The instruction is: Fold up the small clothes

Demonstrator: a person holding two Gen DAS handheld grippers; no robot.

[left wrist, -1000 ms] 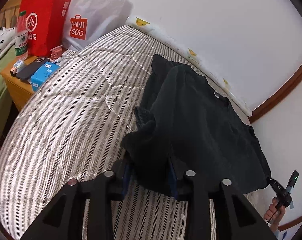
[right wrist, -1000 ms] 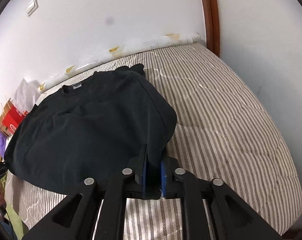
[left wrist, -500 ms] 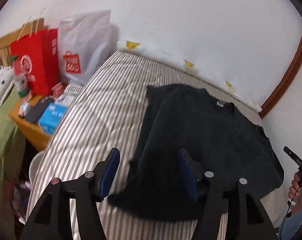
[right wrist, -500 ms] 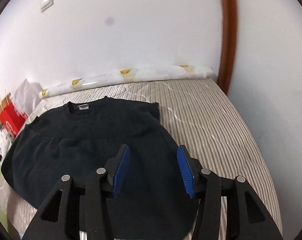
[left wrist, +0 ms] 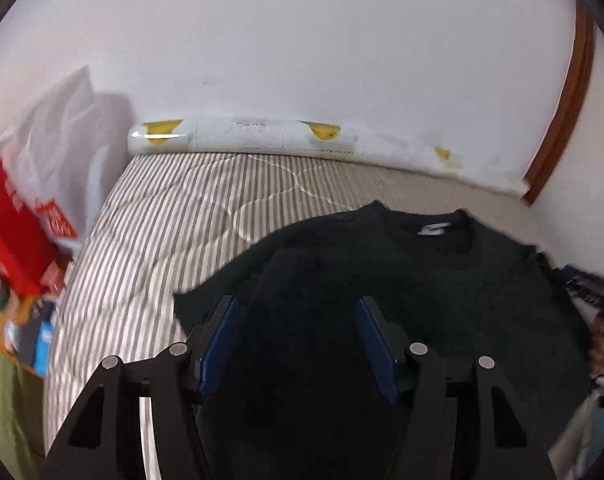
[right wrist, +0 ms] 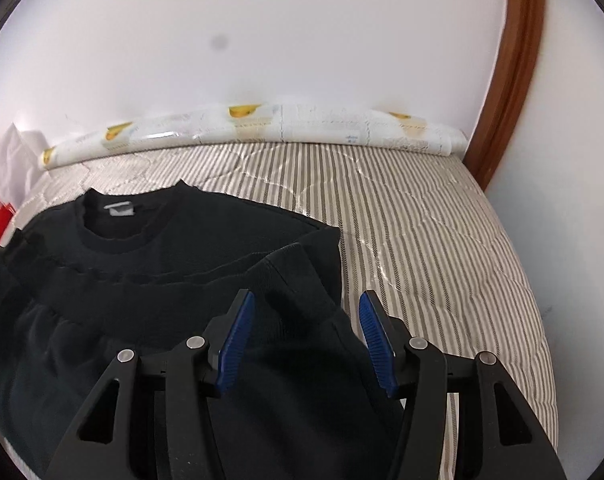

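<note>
The left gripper point(left wrist: 297, 340) is hovering nearest the lens with its blue-padded jaws standing wide apart and holding nothing, above the near part of the black shirt point(left wrist: 402, 280). The right gripper point(right wrist: 306, 334) is likewise hanging with its jaws spread apart and gripping nothing, over the shirt point(right wrist: 149, 280), near its right edge.

The shirt is lying on the striped mattress point(right wrist: 422, 232), collar toward the far wall, with its white neck label point(right wrist: 119, 210) showing inside the neckline. In the right wrist view a fold of cloth, ending in a ribbed hem point(right wrist: 285, 264), is lying across the shirt's right side just beyond the right gripper's pads, and a further crease is running across the chest. The mattress is showing bare to the right of the shirt and beyond the collar.

Along the far edge of the mattress a white roll point(left wrist: 241, 138) with yellow prints is lying against the wall point(left wrist: 302, 40). At the far left a white bag point(left wrist: 57, 140) and a red bag point(left wrist: 9, 232) are standing beside the bed, blurred. A brown wooden trim point(right wrist: 510, 68) is running up the wall at the far right.
</note>
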